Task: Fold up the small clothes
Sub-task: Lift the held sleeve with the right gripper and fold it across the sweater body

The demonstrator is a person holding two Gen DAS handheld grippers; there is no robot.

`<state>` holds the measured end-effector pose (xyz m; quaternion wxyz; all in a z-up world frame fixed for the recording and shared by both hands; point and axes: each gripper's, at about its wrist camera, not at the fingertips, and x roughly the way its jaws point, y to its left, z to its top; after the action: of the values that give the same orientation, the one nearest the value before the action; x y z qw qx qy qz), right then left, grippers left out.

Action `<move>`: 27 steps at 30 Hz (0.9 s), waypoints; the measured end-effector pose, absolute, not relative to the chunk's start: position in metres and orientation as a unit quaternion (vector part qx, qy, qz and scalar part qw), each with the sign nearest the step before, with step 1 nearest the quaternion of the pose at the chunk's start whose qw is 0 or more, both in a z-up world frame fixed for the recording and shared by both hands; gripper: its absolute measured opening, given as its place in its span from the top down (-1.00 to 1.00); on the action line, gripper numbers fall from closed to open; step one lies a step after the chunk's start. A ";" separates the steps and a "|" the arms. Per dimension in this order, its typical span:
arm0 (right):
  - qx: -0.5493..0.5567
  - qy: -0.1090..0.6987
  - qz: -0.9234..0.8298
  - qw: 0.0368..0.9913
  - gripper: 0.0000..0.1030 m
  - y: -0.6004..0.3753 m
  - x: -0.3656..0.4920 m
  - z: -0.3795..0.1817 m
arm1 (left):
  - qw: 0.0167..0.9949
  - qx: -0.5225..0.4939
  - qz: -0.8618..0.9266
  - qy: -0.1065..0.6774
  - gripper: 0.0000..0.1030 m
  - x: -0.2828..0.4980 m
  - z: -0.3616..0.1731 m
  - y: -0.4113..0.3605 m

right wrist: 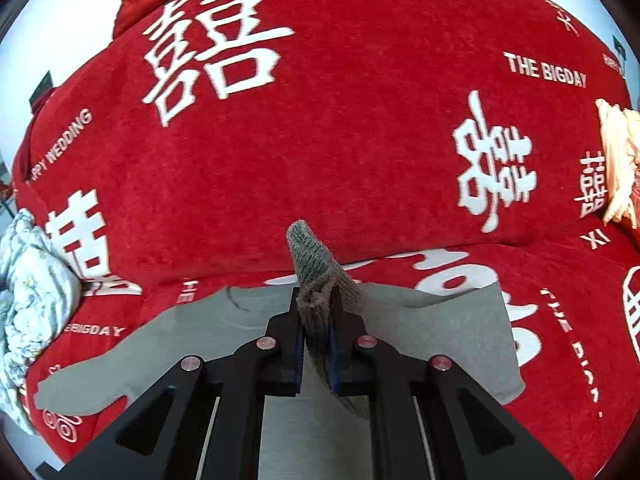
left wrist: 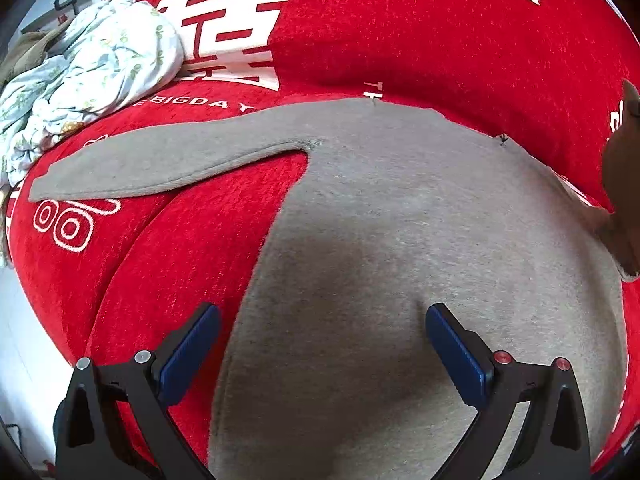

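Observation:
A small grey long-sleeved top [left wrist: 400, 240] lies flat on a red sofa cover. One sleeve [left wrist: 160, 164] stretches out to the left. My left gripper [left wrist: 320, 344] is open and empty, just above the lower body of the top, its blue pads [left wrist: 188, 356] wide apart. In the right wrist view the grey top [right wrist: 440, 328] lies below, and my right gripper [right wrist: 316, 324] is shut on the ribbed cuff of the other sleeve [right wrist: 312, 264], lifted above the garment. That lifted sleeve shows at the right edge of the left wrist view [left wrist: 622, 184].
The red cover [right wrist: 340, 120] with white characters spans the seat and backrest. A crumpled floral cloth [left wrist: 100, 68] lies at the left, also in the right wrist view [right wrist: 32, 300]. A cream fabric item [right wrist: 618, 160] sits at the right edge.

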<state>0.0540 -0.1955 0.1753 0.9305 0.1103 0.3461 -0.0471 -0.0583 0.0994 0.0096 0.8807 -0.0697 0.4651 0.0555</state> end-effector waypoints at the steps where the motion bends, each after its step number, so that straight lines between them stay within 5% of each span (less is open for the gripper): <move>1: 0.111 0.346 -0.041 0.931 0.80 -0.191 0.054 0.177 | 0.881 -0.069 0.056 0.465 -1.00 -0.059 0.009 0.100; 27: 0.036 0.371 0.087 0.924 0.80 -0.007 0.067 0.151 | 0.895 -0.108 0.065 0.428 -1.00 -0.082 0.039 0.148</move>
<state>0.0670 -0.0072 0.1506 0.9239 0.0365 0.3710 0.0867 -0.0819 0.1485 0.0393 0.8950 -0.1083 0.4278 0.0649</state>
